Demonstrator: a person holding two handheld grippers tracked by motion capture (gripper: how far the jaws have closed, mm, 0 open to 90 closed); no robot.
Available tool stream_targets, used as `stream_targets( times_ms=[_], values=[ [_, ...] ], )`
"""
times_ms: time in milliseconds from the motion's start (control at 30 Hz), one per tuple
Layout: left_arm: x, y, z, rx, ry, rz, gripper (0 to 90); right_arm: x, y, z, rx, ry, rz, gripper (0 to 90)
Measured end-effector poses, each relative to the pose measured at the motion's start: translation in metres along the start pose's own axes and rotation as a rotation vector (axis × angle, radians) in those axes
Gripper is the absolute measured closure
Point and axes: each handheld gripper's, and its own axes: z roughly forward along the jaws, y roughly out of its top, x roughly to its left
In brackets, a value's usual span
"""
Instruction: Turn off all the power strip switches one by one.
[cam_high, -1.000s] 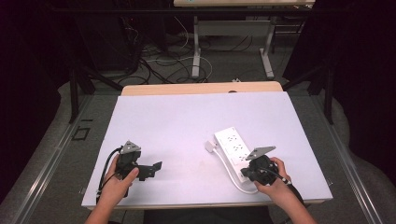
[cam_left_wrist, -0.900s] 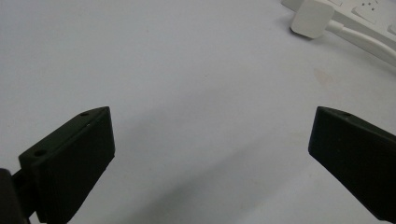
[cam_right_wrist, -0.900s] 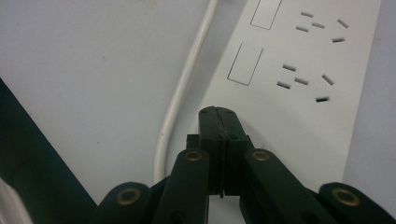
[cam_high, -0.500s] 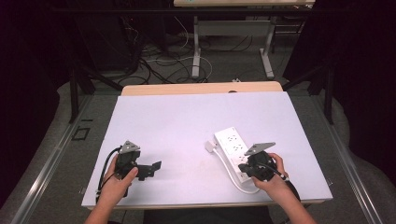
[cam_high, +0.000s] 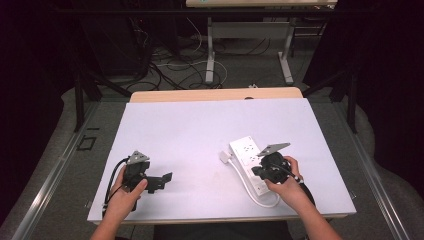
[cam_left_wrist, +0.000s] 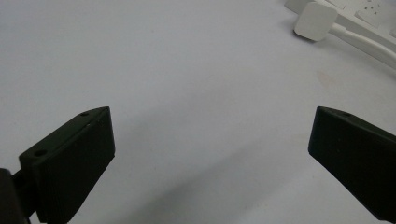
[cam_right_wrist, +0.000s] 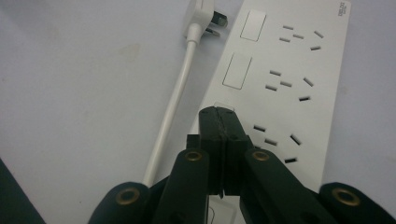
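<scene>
With its fingers pressed together, the right gripper (cam_right_wrist: 223, 122) looks to be pressing a switch (cam_right_wrist: 222, 108) on the power strip (cam_right_wrist: 299, 60) lying on the tabletop (cam_high: 190, 130), best pushed straight down, while the left gripper (cam_left_wrist: 210, 154) waits wide open.

My jaws are matt black plastic with brass-coloured rivets at the bottom of the right gripper view. The power strip (cam_right_wrist: 289, 79) under them looks smooth white plastic, faintly glossy. The table (cam_high: 190, 130) top is matt, pale and paper-like.

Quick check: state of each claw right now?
Left claw: open, holding nothing.
Right claw: closed, empty, tips over a switch on the white plastic power strip.
</scene>
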Motion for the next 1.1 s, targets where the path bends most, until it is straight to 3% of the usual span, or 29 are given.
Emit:
stream_targets(
  times_ms=[133, 300, 500, 567, 733, 867, 1100],
  values=[
    [0.001, 0.0, -0.001, 0.008, -0.005, 0.007, 0.5, -0.003, 0.003, 0.008, -0.023, -0.007, -0.006, 90.0],
    [0.001, 0.0, -0.001, 0.009, -0.006, 0.006, 0.5, -0.004, 0.007, 0.014, -0.017, -0.013, 0.029, 90.0],
    [0.001, 0.0, -0.001, -0.003, 0.001, -0.002, 0.5, -0.005, 0.01, 0.02, -0.011, -0.017, 0.025, 90.0],
    [0.003, 0.001, -0.003, 0.018, -0.01, 0.0, 0.6, -0.006, 0.011, 0.024, -0.009, -0.028, 0.028, 90.0],
    [0.002, 0.0, -0.001, 0.007, -0.002, -0.002, 0.6, -0.01, 0.01, 0.027, -0.012, -0.035, 0.019, 90.0],
    [0.002, 0.0, -0.001, 0.001, 0.003, -0.003, 0.6, -0.009, 0.009, 0.026, -0.008, -0.028, 0.057, 90.0],
    [0.002, -0.001, 0.0, -0.002, 0.002, -0.005, 0.6, -0.01, 0.009, 0.027, -0.01, -0.024, 0.058, 90.0]
  ],
)
